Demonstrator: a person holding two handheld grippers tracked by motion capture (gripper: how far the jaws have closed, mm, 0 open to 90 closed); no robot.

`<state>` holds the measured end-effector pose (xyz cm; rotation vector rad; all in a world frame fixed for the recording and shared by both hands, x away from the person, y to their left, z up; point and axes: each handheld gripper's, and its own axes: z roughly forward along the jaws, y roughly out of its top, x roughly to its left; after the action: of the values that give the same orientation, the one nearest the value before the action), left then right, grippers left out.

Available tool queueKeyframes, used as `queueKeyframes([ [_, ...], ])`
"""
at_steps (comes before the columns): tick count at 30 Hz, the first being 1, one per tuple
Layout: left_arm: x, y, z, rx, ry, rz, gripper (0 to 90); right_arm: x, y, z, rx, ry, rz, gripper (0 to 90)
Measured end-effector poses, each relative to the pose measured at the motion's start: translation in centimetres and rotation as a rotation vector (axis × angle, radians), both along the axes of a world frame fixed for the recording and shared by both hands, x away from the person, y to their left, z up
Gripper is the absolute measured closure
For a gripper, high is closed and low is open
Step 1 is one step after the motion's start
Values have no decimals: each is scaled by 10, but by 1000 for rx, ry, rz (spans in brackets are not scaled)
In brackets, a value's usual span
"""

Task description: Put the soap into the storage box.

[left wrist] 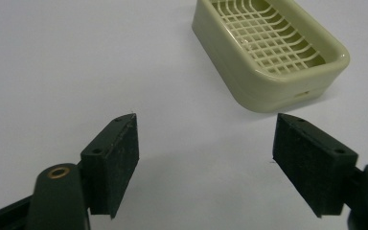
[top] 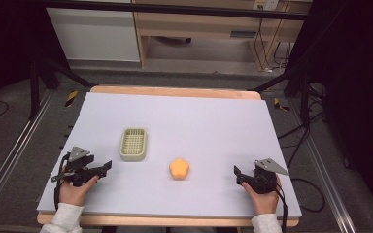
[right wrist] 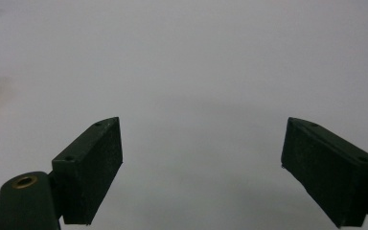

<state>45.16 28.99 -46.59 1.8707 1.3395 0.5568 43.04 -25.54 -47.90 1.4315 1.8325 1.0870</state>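
Basket just beyond left gripper, right gripper well apart, both wide.

Bare mat lies ahead of the right tongs; the basket stands just before the left tongs.

– You've got a pale green basket with a mesh bottom, upright, empty, left of centre on the table. Your left gripper view catches it too, rounded corners, open side up.

– And the orange flower-shaped piece?

– Flat on the table, right of your basket, near but apart.
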Motion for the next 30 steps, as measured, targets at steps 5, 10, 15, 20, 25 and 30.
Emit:
queueKeyframes([
  [5,-2,-7,3,11,-14,-24,258,0,0,-1,-2,8,1,146],
  [10,-3,-16,2,32,-9,-50,259,0,0,-1,1,10,5,146],
  [15,-5,-24,3,32,-16,-78,259,1,1,-2,-3,0,10,146],
  [20,-8,-35,4,43,-18,-115,257,2,3,-4,-4,9,20,146],
  [25,-10,-45,4,60,-16,-139,251,2,2,-5,-3,11,15,140],
  [30,-12,-55,4,74,-17,-172,250,2,1,-6,7,22,6,136],
])
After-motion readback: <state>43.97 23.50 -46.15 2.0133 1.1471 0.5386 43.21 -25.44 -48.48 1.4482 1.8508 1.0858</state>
